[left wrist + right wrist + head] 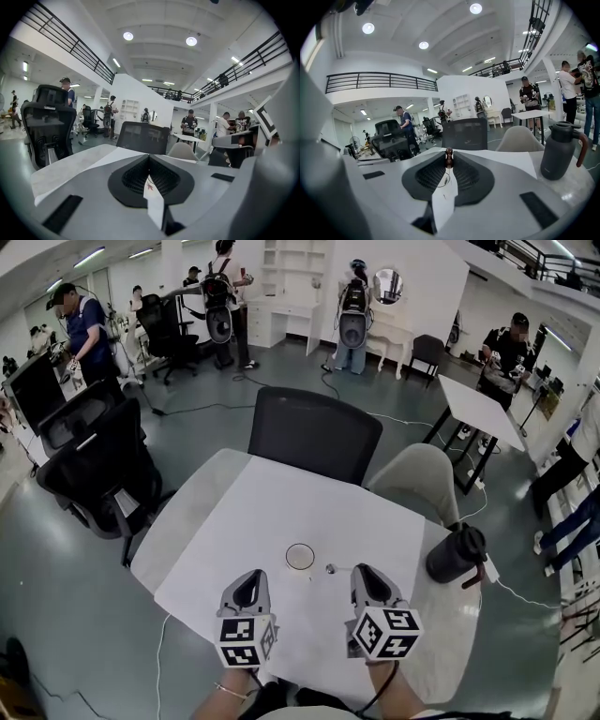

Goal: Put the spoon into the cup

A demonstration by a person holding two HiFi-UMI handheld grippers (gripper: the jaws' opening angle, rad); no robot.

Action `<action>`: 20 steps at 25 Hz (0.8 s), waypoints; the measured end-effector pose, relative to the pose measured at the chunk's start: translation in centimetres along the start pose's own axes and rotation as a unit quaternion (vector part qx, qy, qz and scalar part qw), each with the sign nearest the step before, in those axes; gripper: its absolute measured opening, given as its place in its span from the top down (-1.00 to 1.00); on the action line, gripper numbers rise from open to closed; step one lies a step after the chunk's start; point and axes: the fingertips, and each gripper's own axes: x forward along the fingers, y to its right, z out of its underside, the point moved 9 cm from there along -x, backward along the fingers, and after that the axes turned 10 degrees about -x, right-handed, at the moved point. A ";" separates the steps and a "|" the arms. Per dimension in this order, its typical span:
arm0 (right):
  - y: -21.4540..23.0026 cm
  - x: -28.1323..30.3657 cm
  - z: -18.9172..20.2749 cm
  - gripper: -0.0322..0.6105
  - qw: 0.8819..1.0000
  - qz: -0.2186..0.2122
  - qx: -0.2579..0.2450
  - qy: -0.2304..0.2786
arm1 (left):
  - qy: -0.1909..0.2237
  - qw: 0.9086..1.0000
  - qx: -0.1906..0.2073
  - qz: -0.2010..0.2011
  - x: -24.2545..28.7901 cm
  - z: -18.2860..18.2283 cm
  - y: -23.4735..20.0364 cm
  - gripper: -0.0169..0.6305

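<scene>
Pinched endwise in the right gripper (359,570), the spoon (331,568) may swivel and topple the cup (300,557); left gripper (253,575) closed, empty.

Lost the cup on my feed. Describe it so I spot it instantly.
Start at the white table in the middle of the head view. Near its front stands the cup, a small round rim seen from above, just left of the spoon. Unlike the dark jug at the table's right edge, it is small, pale and open-topped.
</scene>
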 end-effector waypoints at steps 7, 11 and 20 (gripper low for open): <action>-0.9 2.8 0.4 0.69 1.000 -0.001 0.006 -0.004 | -0.007 1.000 0.005 -0.004 1.9 0.1 -2.0 0.89; -1.3 4.2 0.7 0.69 1.000 -0.002 0.007 -0.011 | -0.015 1.000 0.005 -0.004 3.0 0.4 -2.7 0.89; -2.2 7.0 1.9 0.69 0.999 -0.011 0.012 -0.035 | -0.029 0.999 -0.011 -0.014 5.4 1.3 -4.2 0.89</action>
